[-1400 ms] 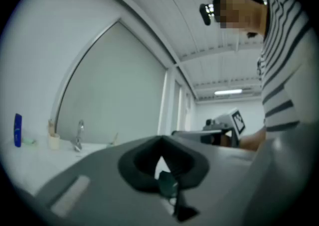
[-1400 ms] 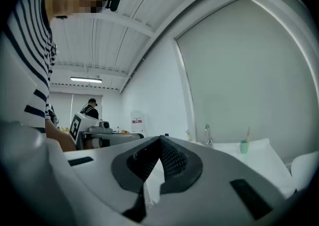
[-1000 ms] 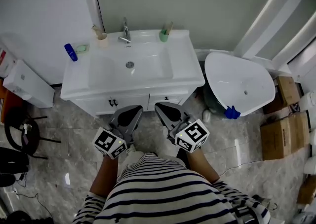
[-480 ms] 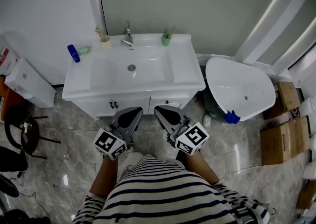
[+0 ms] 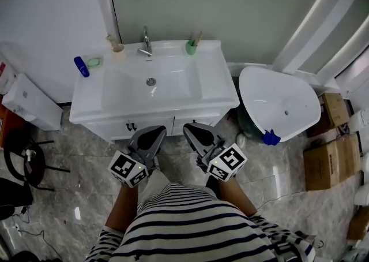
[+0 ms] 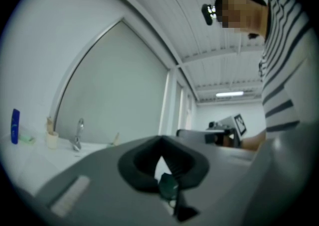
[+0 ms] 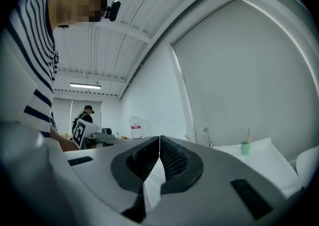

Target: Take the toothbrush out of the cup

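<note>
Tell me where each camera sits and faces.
Head view: on the head, steeply down at the sink; left tongs, right tongs, shirt show.
Left gripper view: on the left tongs, level along shut jaws toward the tap; shirt at right.
Right gripper view: on the right tongs, toward tap and cup; shirt at left.
All share the tap.
</note>
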`<state>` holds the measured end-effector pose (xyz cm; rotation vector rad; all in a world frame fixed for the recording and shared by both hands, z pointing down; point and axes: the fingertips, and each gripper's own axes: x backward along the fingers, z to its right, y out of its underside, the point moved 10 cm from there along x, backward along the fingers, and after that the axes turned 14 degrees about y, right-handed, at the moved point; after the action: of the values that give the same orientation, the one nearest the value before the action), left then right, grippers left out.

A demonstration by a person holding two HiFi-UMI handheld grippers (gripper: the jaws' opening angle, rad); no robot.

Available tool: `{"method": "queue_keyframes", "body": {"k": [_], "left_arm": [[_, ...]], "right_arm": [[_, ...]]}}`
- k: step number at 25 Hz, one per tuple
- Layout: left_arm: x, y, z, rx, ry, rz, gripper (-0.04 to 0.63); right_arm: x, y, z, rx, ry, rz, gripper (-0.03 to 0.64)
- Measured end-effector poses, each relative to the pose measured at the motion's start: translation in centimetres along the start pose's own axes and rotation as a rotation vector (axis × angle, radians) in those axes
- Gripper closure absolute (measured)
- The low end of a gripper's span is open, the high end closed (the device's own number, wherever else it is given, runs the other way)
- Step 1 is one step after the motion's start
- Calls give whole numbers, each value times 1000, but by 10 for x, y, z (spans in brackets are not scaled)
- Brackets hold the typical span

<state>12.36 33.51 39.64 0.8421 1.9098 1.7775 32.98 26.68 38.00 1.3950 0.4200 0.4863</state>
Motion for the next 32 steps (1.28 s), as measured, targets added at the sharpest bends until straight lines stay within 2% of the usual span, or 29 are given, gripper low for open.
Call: {"method": "queue_keyframes", "body": {"k": [8, 15, 23, 32], "left_arm": [[-8, 3, -77, 33, 12, 10, 588], [-14, -19, -172, 10, 29, 29, 588], [-10, -33, -259, 2, 61, 34, 588], [-11, -34, -304, 27, 120, 51, 588]], "right_arm": [[-67, 4, 27, -12, 19, -15, 611], [-155, -11, 47, 8, 11, -6, 611], [-239, -12, 59, 30, 27, -27, 611], [-281, -13, 63, 62, 53, -71, 611]]}}
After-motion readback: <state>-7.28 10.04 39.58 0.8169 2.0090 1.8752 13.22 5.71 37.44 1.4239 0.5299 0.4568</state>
